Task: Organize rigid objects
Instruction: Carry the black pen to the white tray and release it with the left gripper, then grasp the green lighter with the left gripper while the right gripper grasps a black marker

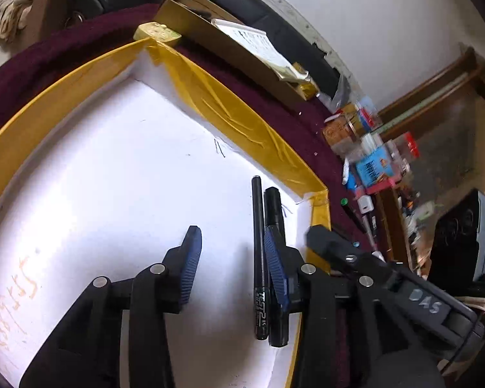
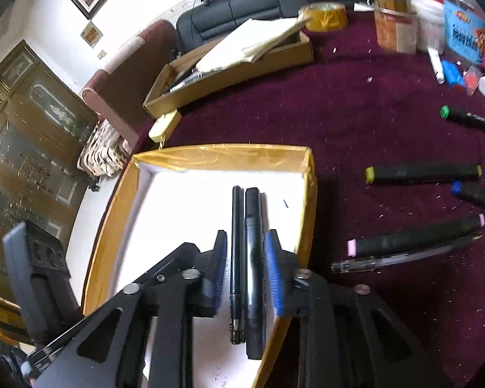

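A shallow yellow-walled box (image 1: 229, 103) with a white paper floor holds two black pens side by side: a thin pen (image 1: 259, 258) and a thicker marker (image 1: 276, 278). Both also show in the right wrist view, the thin pen (image 2: 237, 258) and the marker (image 2: 253, 268), inside the box (image 2: 223, 155). My left gripper (image 1: 232, 258) is open over the box floor, just left of the pens. My right gripper (image 2: 245, 258) is open with its jaws straddling both pens, apart from them. It appears in the left wrist view as a dark body (image 1: 355, 258) at the box's right wall.
Several black markers with coloured caps (image 2: 423, 174) and a clear pen (image 2: 397, 257) lie on the maroon cloth (image 2: 355, 113) right of the box. A brown cardboard box with papers (image 2: 229, 64), a tape roll (image 2: 326, 16) and packaged clutter (image 2: 462, 35) sit farther back.
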`<state>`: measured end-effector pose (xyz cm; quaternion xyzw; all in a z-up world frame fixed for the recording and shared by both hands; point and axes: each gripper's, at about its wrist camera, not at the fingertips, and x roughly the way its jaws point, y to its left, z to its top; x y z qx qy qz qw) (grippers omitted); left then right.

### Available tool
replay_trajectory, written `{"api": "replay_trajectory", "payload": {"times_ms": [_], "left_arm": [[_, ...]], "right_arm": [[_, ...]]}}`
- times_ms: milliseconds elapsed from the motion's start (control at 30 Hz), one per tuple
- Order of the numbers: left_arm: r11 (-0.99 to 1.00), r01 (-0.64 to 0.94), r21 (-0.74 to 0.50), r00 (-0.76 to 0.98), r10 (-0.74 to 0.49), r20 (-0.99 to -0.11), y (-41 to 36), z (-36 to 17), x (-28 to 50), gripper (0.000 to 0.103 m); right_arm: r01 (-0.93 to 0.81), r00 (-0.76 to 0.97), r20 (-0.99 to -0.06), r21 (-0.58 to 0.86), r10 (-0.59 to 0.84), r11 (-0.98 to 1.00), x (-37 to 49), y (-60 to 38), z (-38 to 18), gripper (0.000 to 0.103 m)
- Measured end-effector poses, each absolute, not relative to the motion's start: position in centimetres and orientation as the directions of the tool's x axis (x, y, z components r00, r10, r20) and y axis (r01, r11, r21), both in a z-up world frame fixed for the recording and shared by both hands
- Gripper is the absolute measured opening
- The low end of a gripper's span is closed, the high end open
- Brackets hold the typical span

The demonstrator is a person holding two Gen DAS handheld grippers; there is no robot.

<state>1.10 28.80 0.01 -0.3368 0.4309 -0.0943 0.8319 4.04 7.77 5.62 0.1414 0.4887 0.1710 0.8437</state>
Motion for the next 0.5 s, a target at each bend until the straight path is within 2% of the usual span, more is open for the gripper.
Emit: {"api": "replay_trajectory", "payload": {"times_ms": [133,200,233,333,500], "left_arm": [[0.743,-0.126,-0.657,0.631,-0.451,-0.631,29.4,1.3,-0.4,0.038],[0.754,-0.091,-0.651,0.660,-0.443,-0.606,29.0,3.1,-1.5,0.041],[0.757,-0.066,-0.650,0.676,-0.445,-0.588,28.5,4.3,-2.2,0.047],[0.757,-0.001,-0.654,0.700,-0.466,-0.541,26.5,6.8,-3.8,0.061],[0.784,0.128,-0.607,0.627,-0.538,-0.563,18.9,8.6,-4.1,0.061]], "right_arm": [[-0.183,0.517,-0.730,0.415,0.447,0.891,1.7,4.4,7.7,0.030],[-0.188,0.558,-0.710,0.396,0.430,0.899,-0.1,1.4,8.5,0.046],[-0.175,0.576,-0.708,0.381,0.408,0.908,-0.7,-0.3,8.5,0.049],[-0.091,0.626,-0.714,0.333,0.313,0.939,-2.6,-6.8,8.1,0.050],[0.106,0.650,-0.749,0.252,0.125,0.962,-5.2,-18.5,6.5,0.050]]}}
